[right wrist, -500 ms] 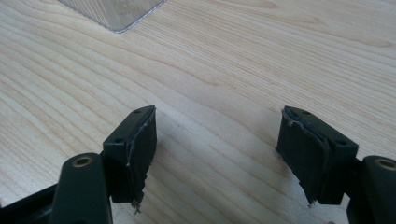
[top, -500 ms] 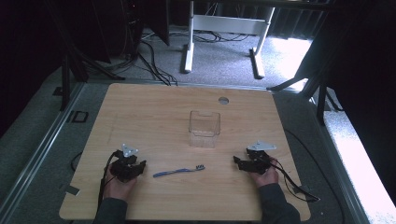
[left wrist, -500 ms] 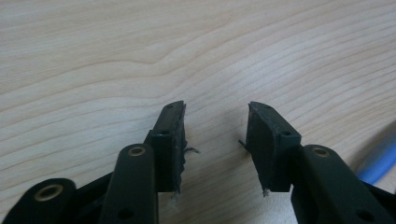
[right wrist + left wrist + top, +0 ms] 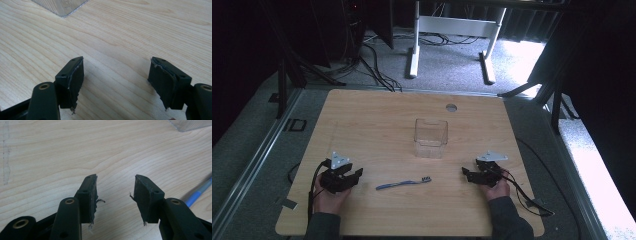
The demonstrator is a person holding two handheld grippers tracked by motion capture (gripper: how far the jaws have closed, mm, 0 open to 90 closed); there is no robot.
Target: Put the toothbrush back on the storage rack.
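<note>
High view overhead; gripper views low, sharing table (image 4: 377, 120).

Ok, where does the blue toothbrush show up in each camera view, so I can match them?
High view: toothbrush lies low centre on the table, between the two hands.
Left gripper view: its blue handle enters at the right edge.
Right gripper view: not in the picture.
Shared landmark: the clear plastic box, a corner at the top of both gripper views.
</note>
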